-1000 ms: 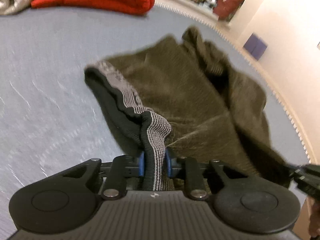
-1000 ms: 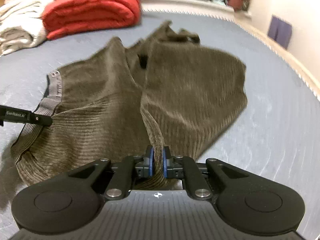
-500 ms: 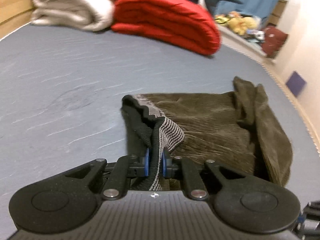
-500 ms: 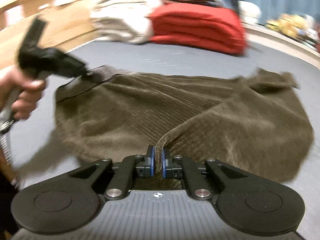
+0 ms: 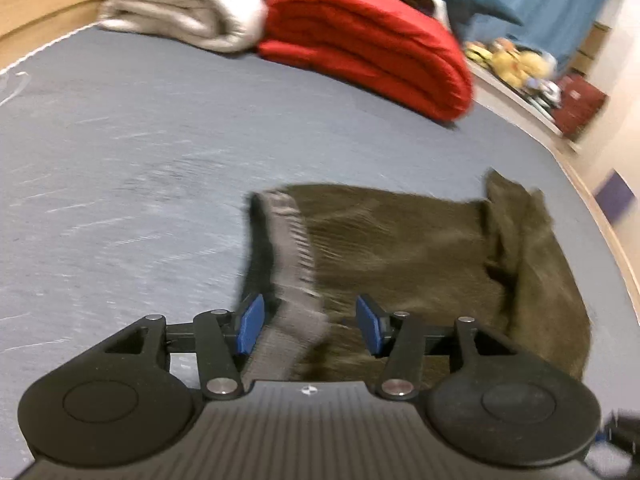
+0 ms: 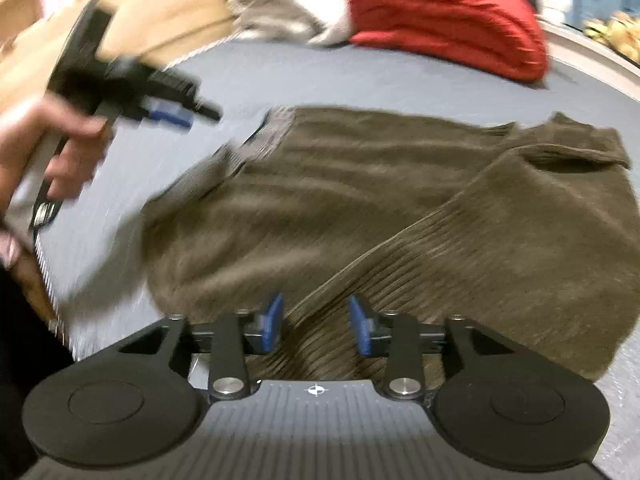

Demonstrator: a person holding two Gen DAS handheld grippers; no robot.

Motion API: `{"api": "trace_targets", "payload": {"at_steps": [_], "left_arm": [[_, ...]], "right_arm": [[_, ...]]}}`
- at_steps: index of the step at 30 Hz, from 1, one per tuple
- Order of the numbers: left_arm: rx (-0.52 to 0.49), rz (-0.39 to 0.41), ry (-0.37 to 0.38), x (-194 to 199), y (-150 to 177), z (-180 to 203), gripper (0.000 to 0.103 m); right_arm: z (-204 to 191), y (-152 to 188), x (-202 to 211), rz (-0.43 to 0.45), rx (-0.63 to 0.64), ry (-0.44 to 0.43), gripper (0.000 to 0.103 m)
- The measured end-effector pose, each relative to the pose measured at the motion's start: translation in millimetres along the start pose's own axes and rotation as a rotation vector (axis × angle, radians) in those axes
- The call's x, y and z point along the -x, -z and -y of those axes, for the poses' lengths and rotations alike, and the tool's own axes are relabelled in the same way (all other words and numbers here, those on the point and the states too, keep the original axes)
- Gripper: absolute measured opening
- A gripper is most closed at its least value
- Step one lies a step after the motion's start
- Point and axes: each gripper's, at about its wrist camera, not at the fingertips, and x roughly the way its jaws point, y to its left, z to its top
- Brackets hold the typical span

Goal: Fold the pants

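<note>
Olive-brown corduroy pants [image 5: 400, 248] lie folded on the grey-blue bed sheet [image 5: 120, 140]. Their grey ribbed waistband [image 5: 292, 248] runs between the blue pads of my left gripper [image 5: 310, 328]. That gripper's jaws are opening and the pads stand clear of the band. In the right wrist view the pants [image 6: 360, 200] spread across the bed, and a corduroy fold passes between the pads of my right gripper [image 6: 316, 322]. Its jaws are opening too and do not press the cloth. The left gripper [image 6: 188, 114], held by a hand [image 6: 48, 148], hovers beside the waistband [image 6: 272, 128].
A folded red blanket [image 5: 360, 40] and a pale folded blanket [image 5: 180, 8] lie at the bed's far end. A wooden bed frame [image 5: 40, 0] runs along the left. Plush toys [image 5: 508, 60] sit on a ledge at the right.
Both grippers were shut on the pants, the left on the waistband, the right on a fold. Both have since opened and the cloth has dropped onto the bed.
</note>
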Motion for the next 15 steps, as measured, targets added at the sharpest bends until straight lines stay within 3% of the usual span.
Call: {"api": "trace_targets", "payload": {"at_steps": [7, 9, 11, 15], "left_arm": [[-0.073, -0.034, 0.034, -11.4, 13.7, 30.6, 0.059], [-0.083, -0.042, 0.040, -15.0, 17.1, 32.3, 0.060], [-0.095, -0.046, 0.046, -15.2, 18.5, 34.4, 0.060], [-0.122, -0.051, 0.054, -14.3, 18.7, 37.7, 0.065]], "right_arm": [[31.0, -24.5, -33.0, 0.035, -0.168, 0.137, 0.055], [34.4, -28.9, -46.8, 0.038, -0.200, 0.170, 0.067], [35.9, -34.9, -60.7, 0.029, -0.214, 0.199, 0.075], [30.0, -38.8, -86.8, -0.031, -0.172, 0.233, 0.076]]}}
